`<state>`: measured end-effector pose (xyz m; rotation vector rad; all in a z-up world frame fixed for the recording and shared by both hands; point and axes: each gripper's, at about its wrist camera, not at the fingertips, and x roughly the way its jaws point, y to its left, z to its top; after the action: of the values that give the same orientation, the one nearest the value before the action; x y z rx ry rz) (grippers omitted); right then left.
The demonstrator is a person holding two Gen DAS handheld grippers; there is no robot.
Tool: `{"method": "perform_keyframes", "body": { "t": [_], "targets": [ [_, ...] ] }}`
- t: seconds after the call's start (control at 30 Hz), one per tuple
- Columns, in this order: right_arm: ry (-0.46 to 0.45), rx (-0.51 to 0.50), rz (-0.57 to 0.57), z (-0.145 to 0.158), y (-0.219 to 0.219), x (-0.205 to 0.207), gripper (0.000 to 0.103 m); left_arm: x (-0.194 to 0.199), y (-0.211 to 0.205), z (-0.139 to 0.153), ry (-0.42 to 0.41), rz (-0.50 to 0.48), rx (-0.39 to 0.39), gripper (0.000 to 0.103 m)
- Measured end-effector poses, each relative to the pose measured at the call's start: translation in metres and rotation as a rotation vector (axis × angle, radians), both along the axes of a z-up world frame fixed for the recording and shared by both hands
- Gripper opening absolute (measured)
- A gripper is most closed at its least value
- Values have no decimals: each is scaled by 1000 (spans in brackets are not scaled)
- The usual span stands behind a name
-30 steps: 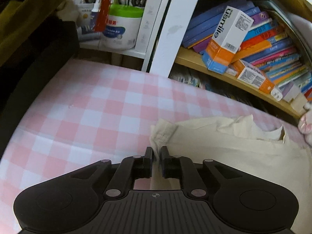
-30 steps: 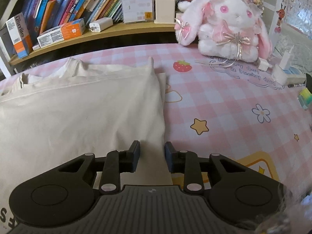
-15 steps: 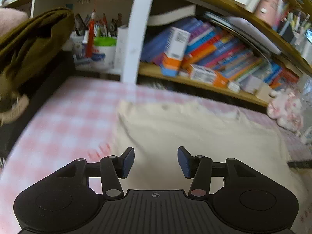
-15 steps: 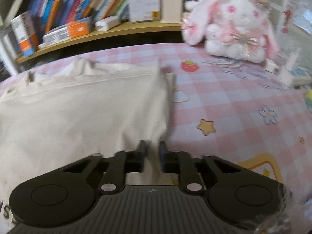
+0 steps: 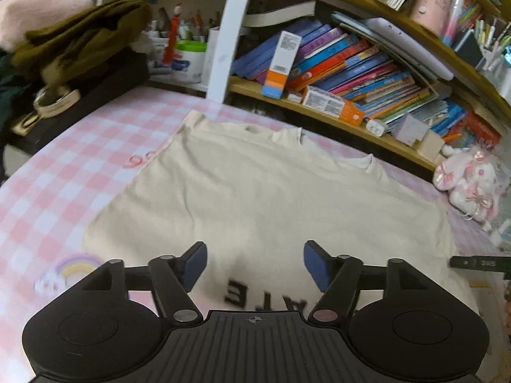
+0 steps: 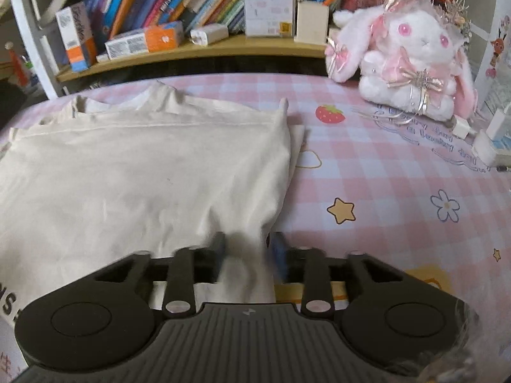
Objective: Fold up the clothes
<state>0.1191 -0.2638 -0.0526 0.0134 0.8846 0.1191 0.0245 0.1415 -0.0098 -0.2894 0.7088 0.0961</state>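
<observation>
Jaws spread, left gripper (image 5: 254,255), cream shirt (image 5: 271,198)

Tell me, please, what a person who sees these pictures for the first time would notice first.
First comes the large cream T-shirt, spread flat on the pink checked tablecloth, with black letters near its close edge. Next is the white and pink plush rabbit, which sits at the far right of the table in front of the crowded bookshelf. The left gripper hangs open above the shirt, while the right gripper has the shirt's right edge between its fingers.
</observation>
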Motion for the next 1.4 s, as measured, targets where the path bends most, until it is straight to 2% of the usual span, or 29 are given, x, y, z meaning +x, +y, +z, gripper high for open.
{"method": "perform_keyframes", "body": {
  "t": [0.13,0.23,0.33,0.37,0.5,0.57,0.73,1.13,1.4],
  "targets": [
    [-44,6,49,11,0,-20,51,-13,-19,-3,16,54,11,71],
    [-78,0,90,19,4,-37,62,-22,-31,-5,24,105,14,77],
    [-108,11,104,25,9,-59,75,-30,-42,-5,39,144,35,79],
    [-113,16,99,27,10,-65,83,-33,-45,-5,46,153,44,80],
    [-90,52,93,24,11,-85,96,-42,-56,-4,69,194,97,87],
    [-69,51,83,20,12,-93,96,-46,-60,-4,81,211,119,92],
    [-35,38,77,14,15,-104,97,-50,-64,-8,122,209,114,93],
    [-29,30,-19,18,25,-119,99,-45,-48,-12,145,93,66,93],
    [-28,9,-75,23,55,-133,99,-33,-6,-20,176,17,-41,93]
  ]
}}
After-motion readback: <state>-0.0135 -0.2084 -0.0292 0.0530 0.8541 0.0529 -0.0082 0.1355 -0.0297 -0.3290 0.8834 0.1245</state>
